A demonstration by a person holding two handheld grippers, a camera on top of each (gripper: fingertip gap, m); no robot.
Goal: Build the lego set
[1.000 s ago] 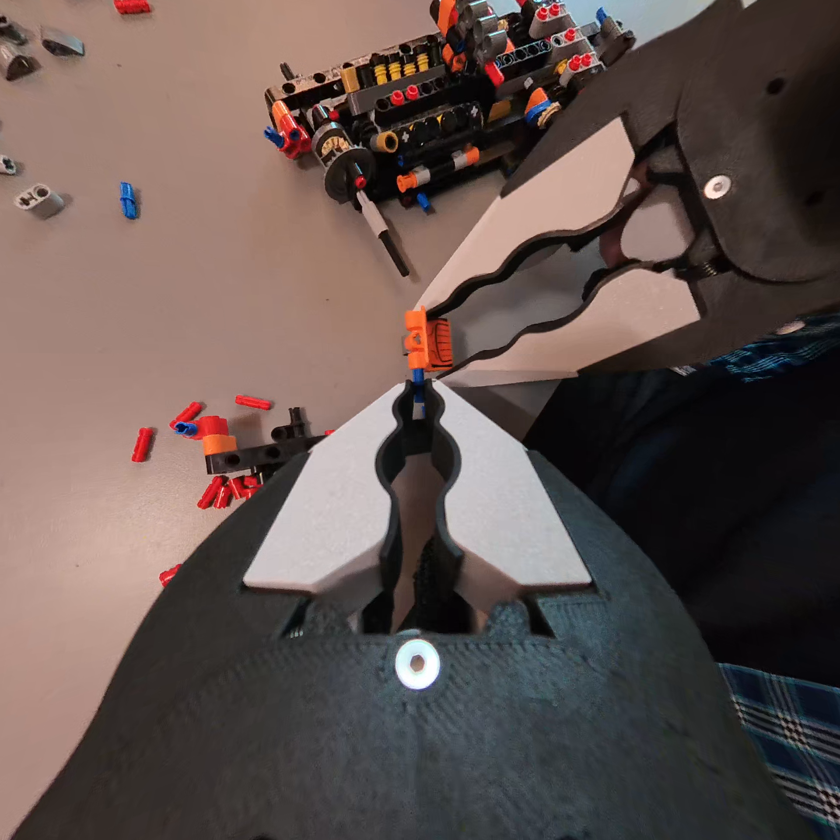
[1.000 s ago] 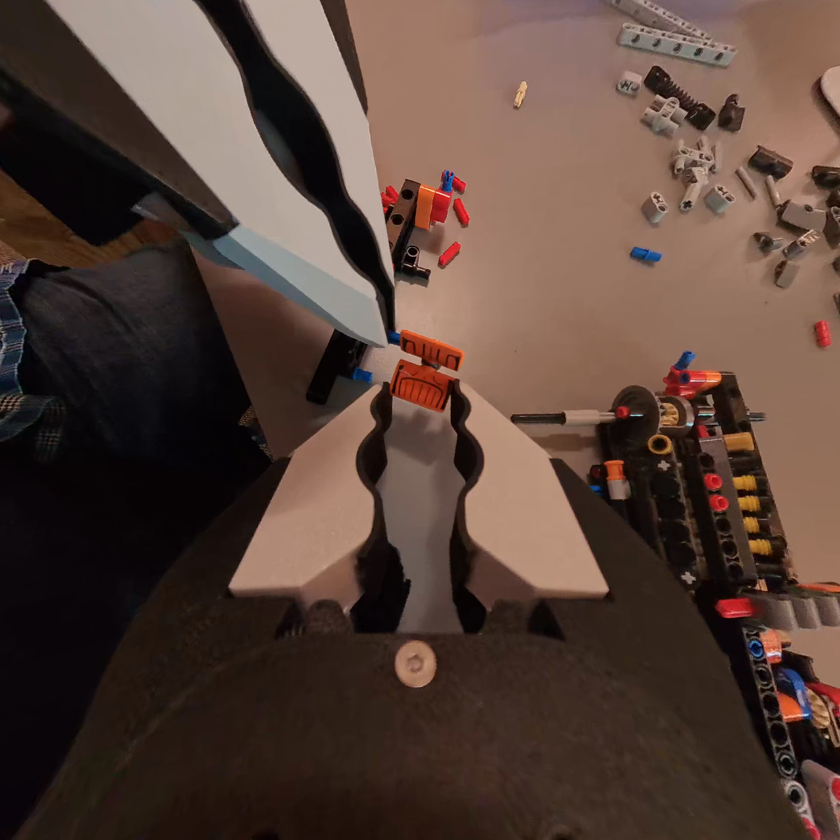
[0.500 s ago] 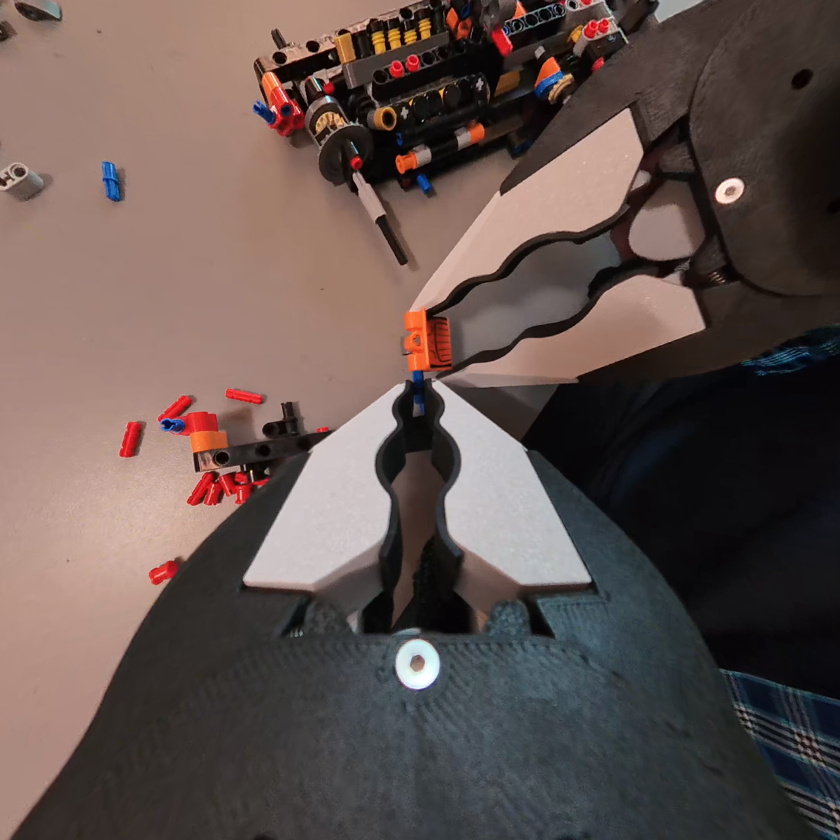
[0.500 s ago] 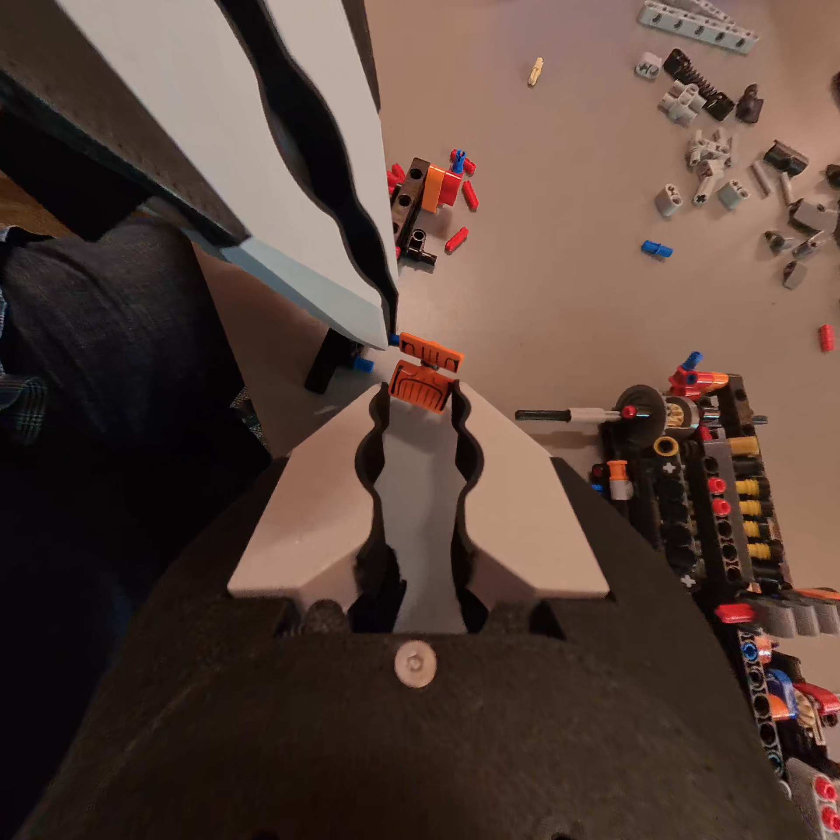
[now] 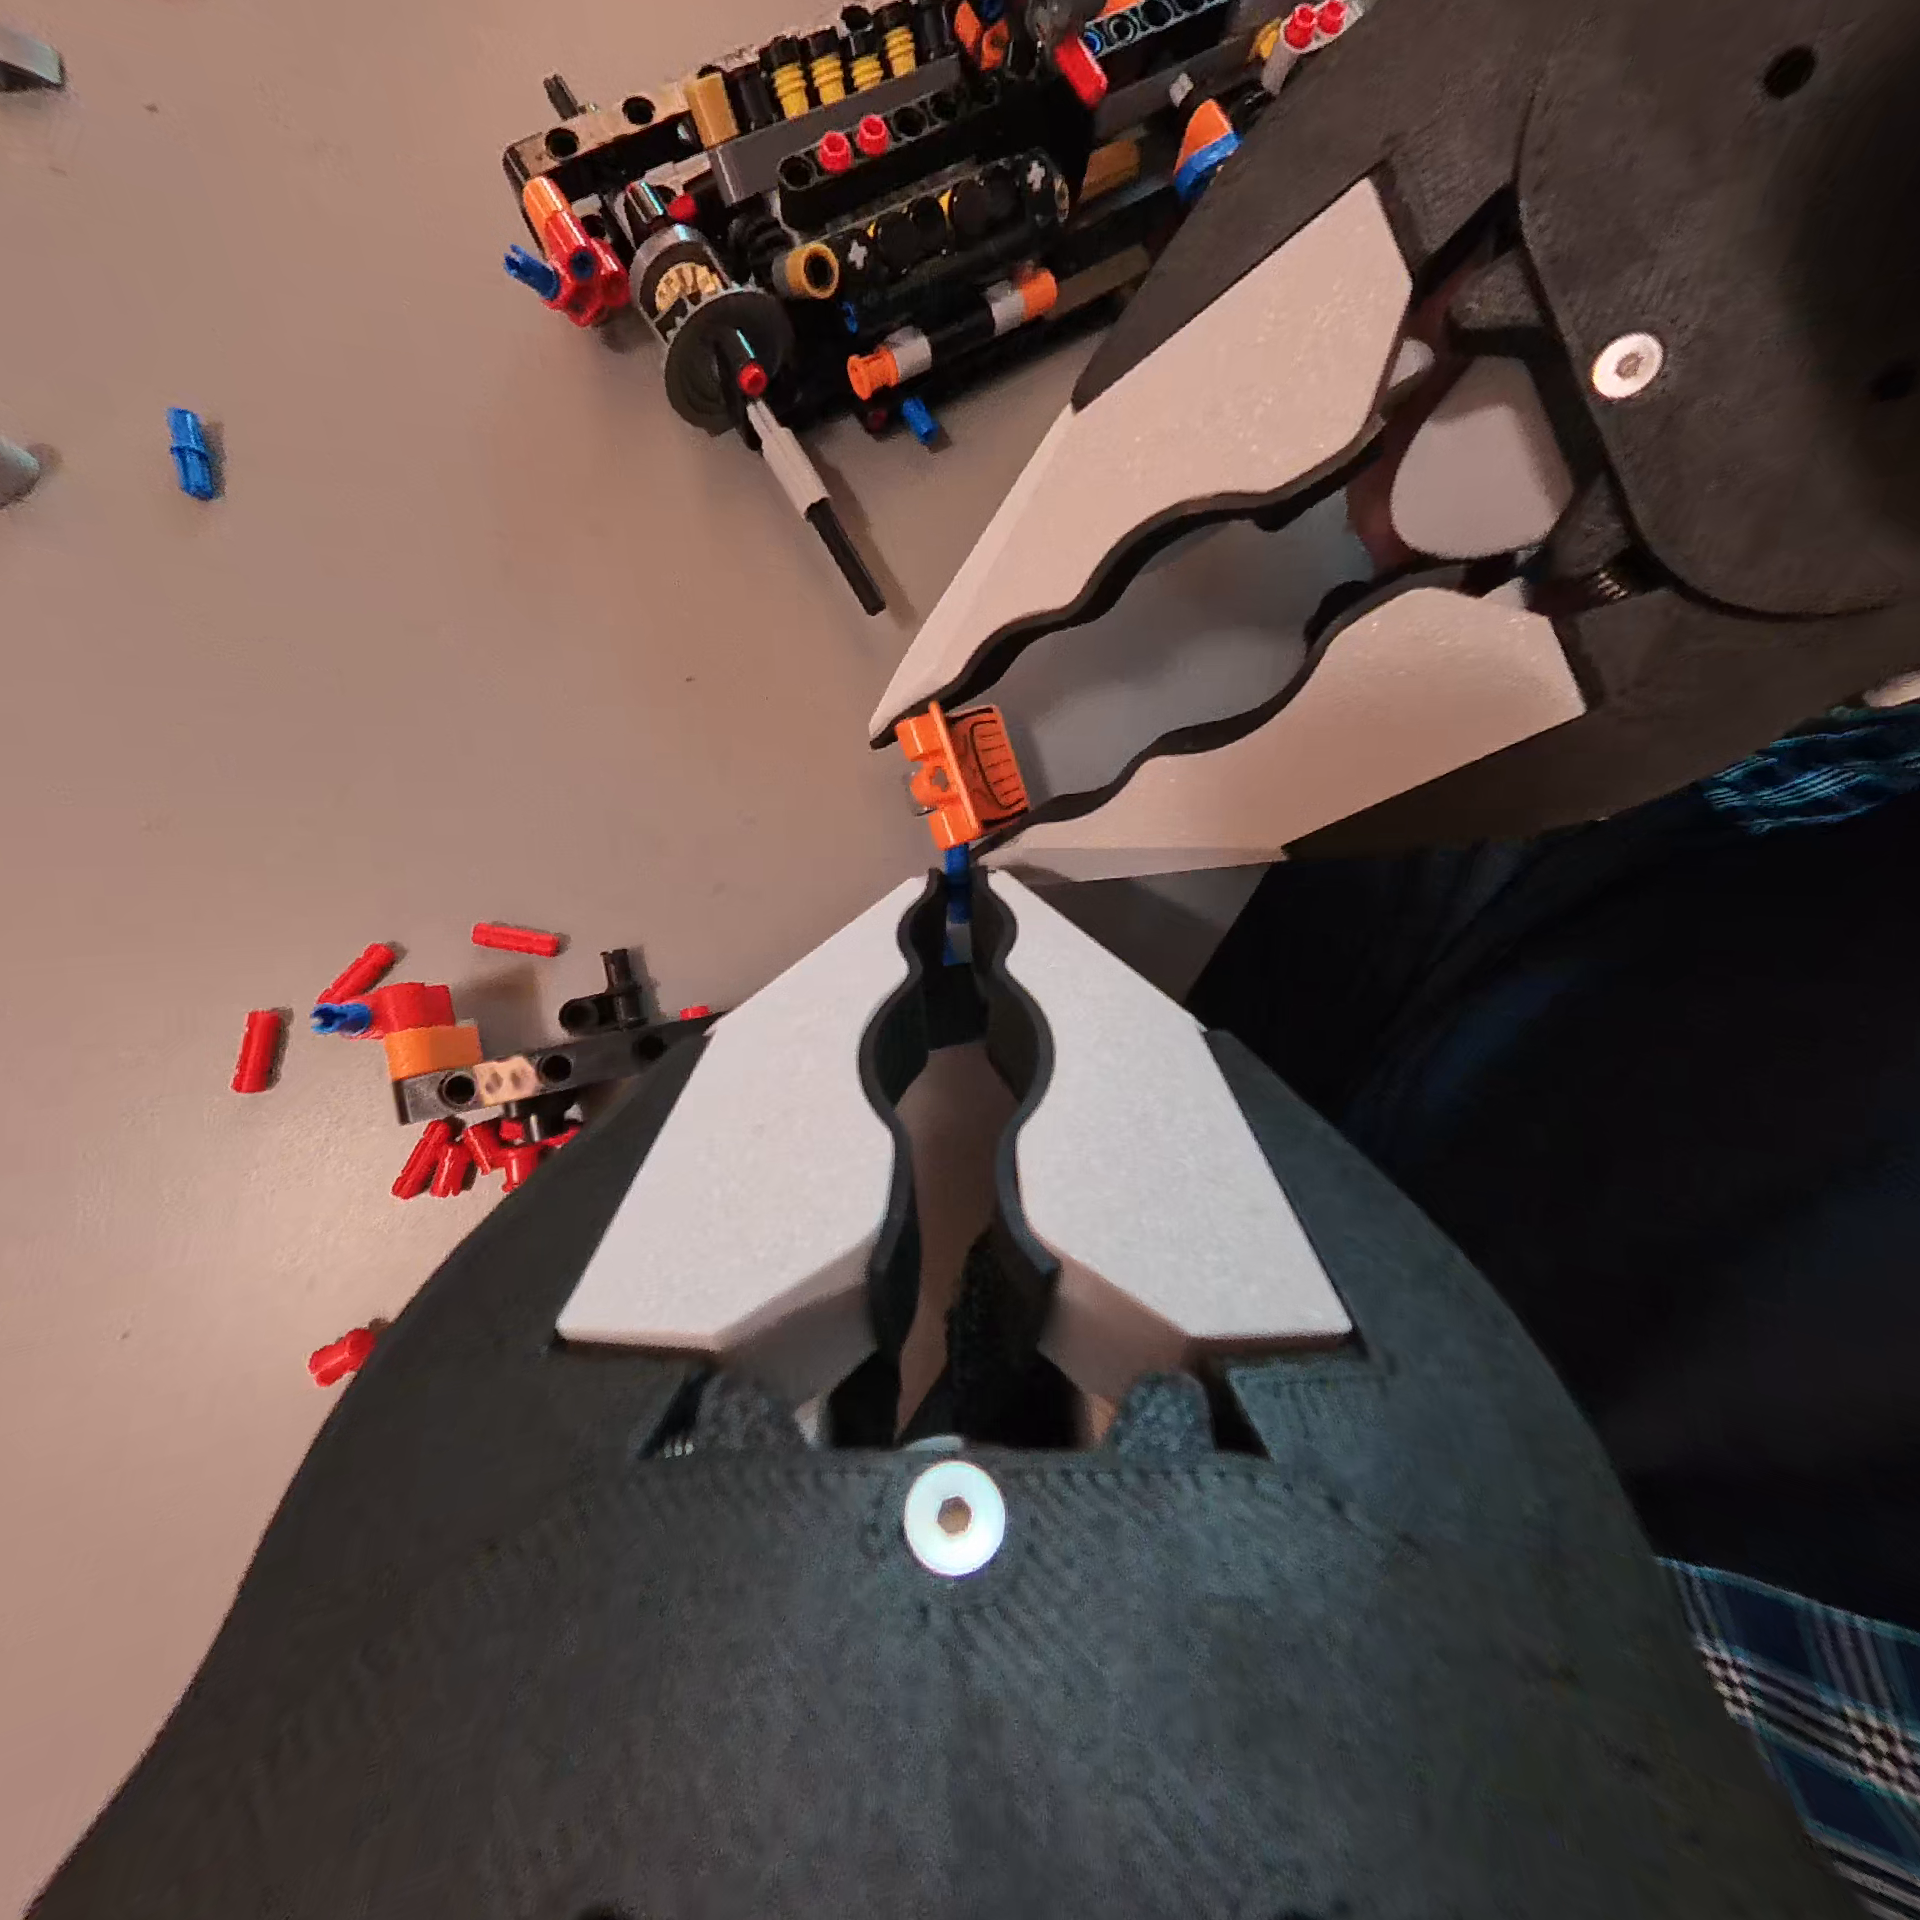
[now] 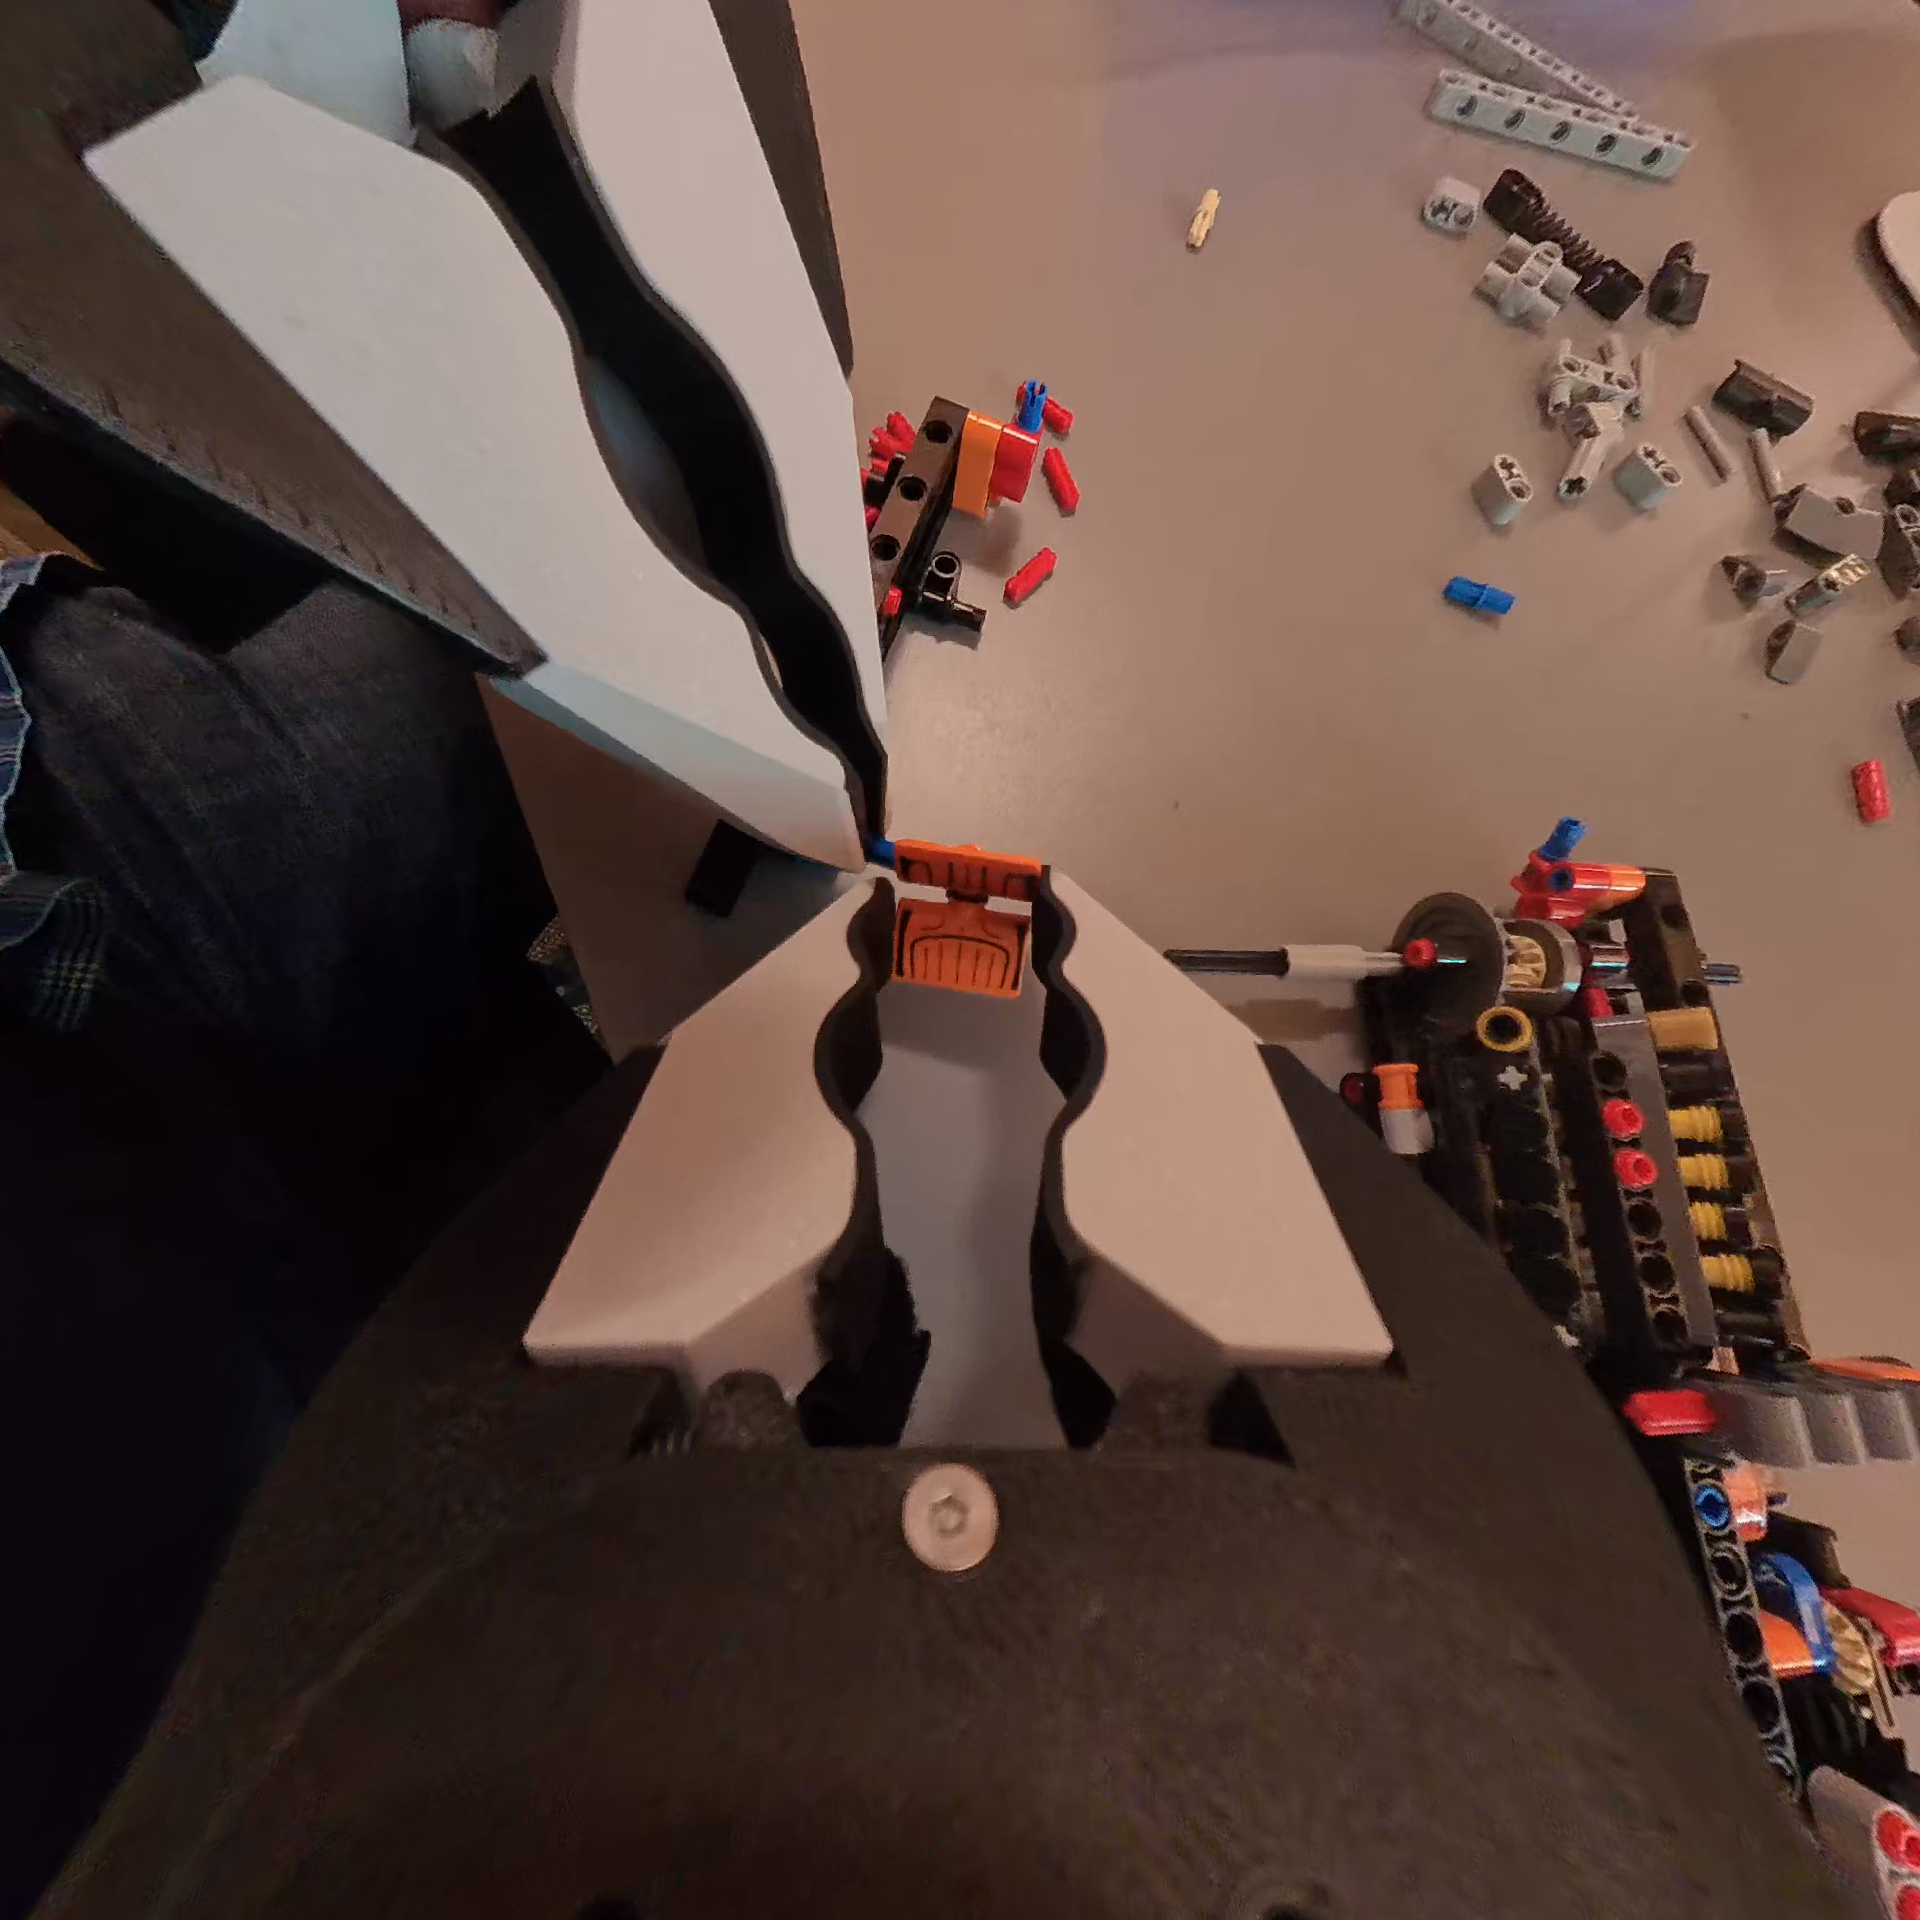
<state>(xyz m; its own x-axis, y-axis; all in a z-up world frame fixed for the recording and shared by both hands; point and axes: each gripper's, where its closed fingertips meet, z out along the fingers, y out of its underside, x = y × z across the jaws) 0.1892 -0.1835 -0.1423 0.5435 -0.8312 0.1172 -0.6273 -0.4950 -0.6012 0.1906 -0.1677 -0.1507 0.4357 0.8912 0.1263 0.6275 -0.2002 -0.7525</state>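
My left gripper (image 5: 958, 896) is shut on a small blue pin (image 5: 956, 883); the pin's tip touches the bottom of an orange piece (image 5: 961, 774). My right gripper (image 6: 961, 914) is shut on that orange piece (image 6: 961, 925), held above the table near its front edge. In the right wrist view the left gripper (image 6: 871, 836) comes in from the upper left, with the blue pin (image 6: 881, 852) at the orange piece's left end. The half-built black model (image 5: 862, 218) lies beyond on the table, also in the right wrist view (image 6: 1600, 1143).
A small black beam assembly with orange and red parts (image 5: 468, 1049) and loose red pins (image 5: 255, 1049) lie left. A loose blue pin (image 5: 192, 452) lies farther off. Grey and black loose parts (image 6: 1621, 416) fill the far right. A person's dark trousers (image 5: 1558, 1143) are beside the table edge. My two grippers' fingertips are within a few centimetres of each other.
Both grippers keep their holds with pin against orange piece. The table and model have slid slightly in both views; the orange piece now sits squarer between the right fingers.
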